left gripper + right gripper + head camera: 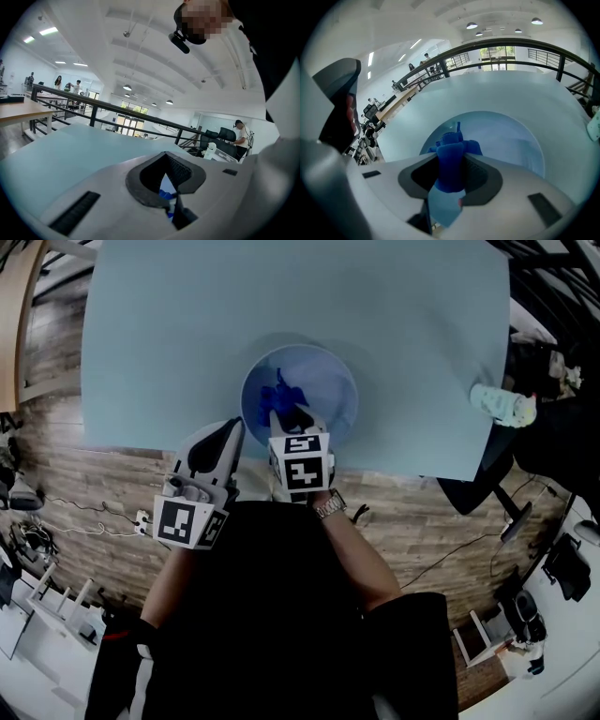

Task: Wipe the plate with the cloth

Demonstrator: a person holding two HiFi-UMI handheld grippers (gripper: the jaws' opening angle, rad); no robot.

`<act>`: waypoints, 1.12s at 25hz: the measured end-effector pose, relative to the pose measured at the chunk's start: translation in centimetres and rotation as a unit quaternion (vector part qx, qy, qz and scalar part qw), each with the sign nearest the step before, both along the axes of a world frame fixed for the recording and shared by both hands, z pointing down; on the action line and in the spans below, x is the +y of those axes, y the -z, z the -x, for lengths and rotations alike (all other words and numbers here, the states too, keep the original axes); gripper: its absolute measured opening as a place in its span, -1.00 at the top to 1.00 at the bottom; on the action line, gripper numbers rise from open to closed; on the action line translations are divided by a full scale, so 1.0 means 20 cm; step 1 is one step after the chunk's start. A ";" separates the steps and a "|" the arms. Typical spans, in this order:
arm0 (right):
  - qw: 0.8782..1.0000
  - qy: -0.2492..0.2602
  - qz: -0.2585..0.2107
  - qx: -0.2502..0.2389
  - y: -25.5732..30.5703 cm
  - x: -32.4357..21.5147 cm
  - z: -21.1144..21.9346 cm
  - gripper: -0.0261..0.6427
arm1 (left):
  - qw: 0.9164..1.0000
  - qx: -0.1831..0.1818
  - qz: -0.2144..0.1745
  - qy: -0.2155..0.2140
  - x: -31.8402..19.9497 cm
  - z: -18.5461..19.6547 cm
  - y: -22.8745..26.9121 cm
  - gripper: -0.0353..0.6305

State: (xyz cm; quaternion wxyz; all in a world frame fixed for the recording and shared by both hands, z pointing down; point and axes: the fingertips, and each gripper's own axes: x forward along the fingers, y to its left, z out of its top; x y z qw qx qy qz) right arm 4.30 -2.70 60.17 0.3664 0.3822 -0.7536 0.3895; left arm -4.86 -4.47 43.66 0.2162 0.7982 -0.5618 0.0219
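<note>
Head view: right tongs (289, 418) pinch the blue cloth (281, 392) over the plate (330, 381) on the desk (141, 334), with the left tongs (233, 429) just to their left. Left gripper view: those tongs are pretty much closed and hold nothing. Right gripper view: cloth bunched between the right tongs, plate right ahead.

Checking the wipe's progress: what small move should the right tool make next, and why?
Probably sweep the cloth across the plate, pressing lightly: the right tool is shut on the cloth over the plate, and much of the plate lies bare beyond it.
</note>
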 end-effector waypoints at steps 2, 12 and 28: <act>1.000 0.012 0.004 -0.003 -0.01 0.02 0.05 0.57 | 1.000 -0.003 0.003 0.001 0.01 0.01 -0.01 0.89; 0.999 0.042 0.013 0.005 -0.09 0.06 0.14 0.57 | 1.000 -0.005 0.006 0.014 0.02 0.07 0.00 0.89; 0.999 0.045 0.017 0.013 -0.14 0.05 0.12 0.57 | 1.000 -0.002 0.005 0.021 0.03 0.08 -0.01 0.89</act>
